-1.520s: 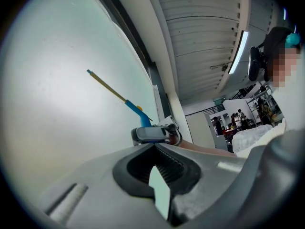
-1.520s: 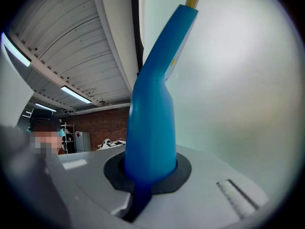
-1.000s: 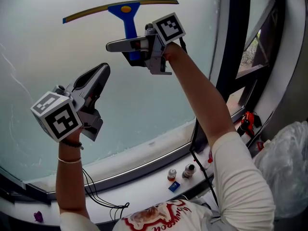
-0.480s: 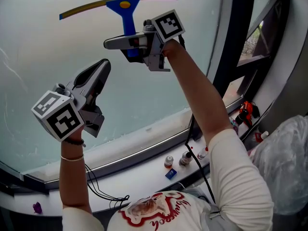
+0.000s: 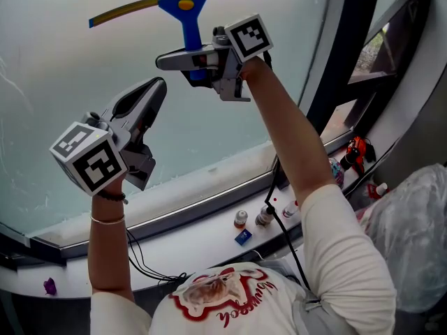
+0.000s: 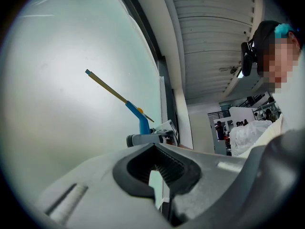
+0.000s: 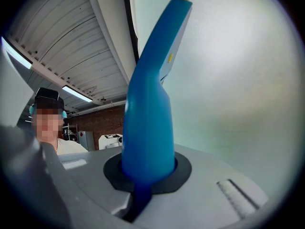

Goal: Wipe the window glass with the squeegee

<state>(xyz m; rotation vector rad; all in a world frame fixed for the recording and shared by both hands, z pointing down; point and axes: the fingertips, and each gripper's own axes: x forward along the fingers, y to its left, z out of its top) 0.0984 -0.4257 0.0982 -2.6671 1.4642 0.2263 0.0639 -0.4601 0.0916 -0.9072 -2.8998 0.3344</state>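
The squeegee (image 5: 187, 21) has a blue handle and a long yellow-edged blade, and the blade lies against the frosted window glass (image 5: 63, 96) near its top. My right gripper (image 5: 183, 61) is shut on the lower end of the handle (image 7: 150, 104), which rises from between its jaws (image 7: 147, 175). Lower and to the left, my left gripper (image 5: 150, 93) is held up close to the glass, shut with nothing in it (image 6: 155, 178). In the left gripper view the squeegee (image 6: 137, 117) shows beyond the jaws, against the glass (image 6: 57, 109).
Below the glass runs a white sill (image 5: 202, 183) with a ledge holding small bottles (image 5: 241, 220) and a blue box (image 5: 243, 237). A black cable (image 5: 140, 264) hangs from the left arm. At right are a dark frame post (image 5: 342, 54), a red-black tool (image 5: 355, 152) and a plastic bag (image 5: 412, 236).
The right gripper and squeegee have shifted slightly up the glass. The left gripper has stayed about where it was, still shut.
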